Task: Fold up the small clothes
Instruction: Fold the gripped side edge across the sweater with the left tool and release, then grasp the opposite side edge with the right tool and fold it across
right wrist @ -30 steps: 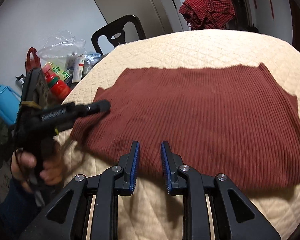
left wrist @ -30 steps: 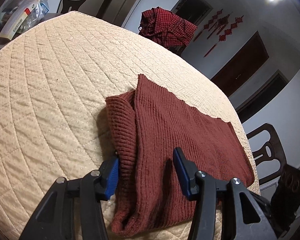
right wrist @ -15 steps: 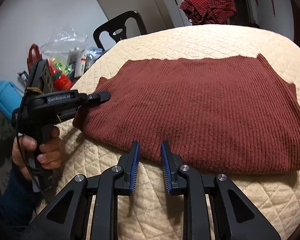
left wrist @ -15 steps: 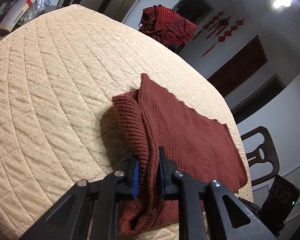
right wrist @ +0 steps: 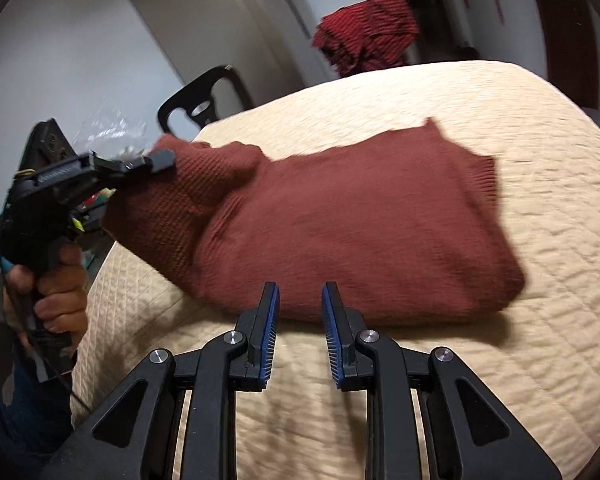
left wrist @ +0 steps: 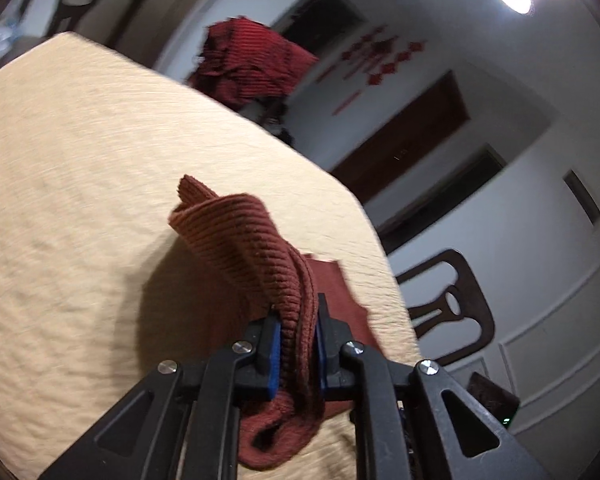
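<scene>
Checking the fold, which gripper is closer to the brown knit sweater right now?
Left. The left gripper is clamped on the sweater edge; the right gripper sits open just short of its near edge.

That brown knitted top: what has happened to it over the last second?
The left gripper closed on the brown knitted top's edge and lifted that end off the quilted table. The right gripper stayed open, holding nothing, by the near edge.

Left tool (left wrist: 296,332), bottom centre of its own view, has its blue pads clamped together. Right tool (right wrist: 299,308), bottom centre, holds its pads apart. A hand (right wrist: 50,296) grips the left tool's handle at far left.
</scene>
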`<state>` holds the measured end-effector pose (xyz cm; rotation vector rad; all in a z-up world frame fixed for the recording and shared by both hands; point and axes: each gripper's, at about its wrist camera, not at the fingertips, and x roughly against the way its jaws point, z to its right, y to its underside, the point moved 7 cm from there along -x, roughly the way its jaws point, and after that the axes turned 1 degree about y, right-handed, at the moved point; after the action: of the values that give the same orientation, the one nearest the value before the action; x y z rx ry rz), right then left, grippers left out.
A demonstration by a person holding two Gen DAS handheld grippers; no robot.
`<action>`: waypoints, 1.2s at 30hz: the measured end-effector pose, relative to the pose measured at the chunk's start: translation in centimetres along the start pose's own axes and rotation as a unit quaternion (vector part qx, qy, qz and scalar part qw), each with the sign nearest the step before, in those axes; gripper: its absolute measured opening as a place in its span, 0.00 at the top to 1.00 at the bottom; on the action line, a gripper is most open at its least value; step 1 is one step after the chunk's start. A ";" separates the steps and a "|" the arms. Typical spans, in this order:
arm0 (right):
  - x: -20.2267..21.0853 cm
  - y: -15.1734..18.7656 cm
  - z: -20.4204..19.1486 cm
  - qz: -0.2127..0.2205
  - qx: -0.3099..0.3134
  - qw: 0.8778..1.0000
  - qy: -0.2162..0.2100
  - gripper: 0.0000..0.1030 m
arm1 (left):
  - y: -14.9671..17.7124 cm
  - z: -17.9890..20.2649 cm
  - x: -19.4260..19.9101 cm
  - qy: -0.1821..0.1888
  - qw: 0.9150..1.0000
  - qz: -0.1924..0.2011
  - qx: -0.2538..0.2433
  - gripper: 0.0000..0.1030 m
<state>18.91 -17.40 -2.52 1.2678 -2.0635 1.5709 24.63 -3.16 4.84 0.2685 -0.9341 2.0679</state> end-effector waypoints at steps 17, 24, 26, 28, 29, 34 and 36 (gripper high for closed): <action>2.9 -1.0 5.1 0.051 -0.106 0.992 -0.043 0.69 | 4.5 6.3 -9.7 0.060 0.990 -0.114 -0.062 0.75; 2.2 -2.9 4.6 0.063 -0.140 0.983 -0.096 0.54 | 2.1 4.1 -4.1 -0.024 0.991 -0.035 -0.127 0.72; 1.9 -3.4 4.6 0.064 -0.150 0.981 -0.102 0.54 | 2.1 2.6 -3.5 -0.049 0.990 -0.033 -0.130 0.72; 1.6 -4.0 4.8 0.068 -0.161 0.978 -0.112 0.53 | 2.7 1.4 -3.9 -0.057 0.990 -0.042 -0.118 0.72; 1.0 -4.1 5.0 0.061 -0.163 0.979 -0.106 0.51 | 3.0 0.8 -4.0 -0.061 0.991 -0.047 -0.113 0.72; -2.0 -3.8 5.7 0.006 -0.146 0.987 -0.062 0.51 | 4.6 -0.8 -4.7 -0.067 0.991 -0.054 -0.103 0.72; -1.9 -4.1 5.1 0.007 -0.136 0.988 -0.068 0.51 | 4.7 -0.9 -4.5 -0.068 0.991 -0.051 -0.106 0.72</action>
<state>24.57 -21.12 -3.06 1.2894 -2.2797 1.1838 24.05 -6.99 -0.43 0.3396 -1.1877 1.8579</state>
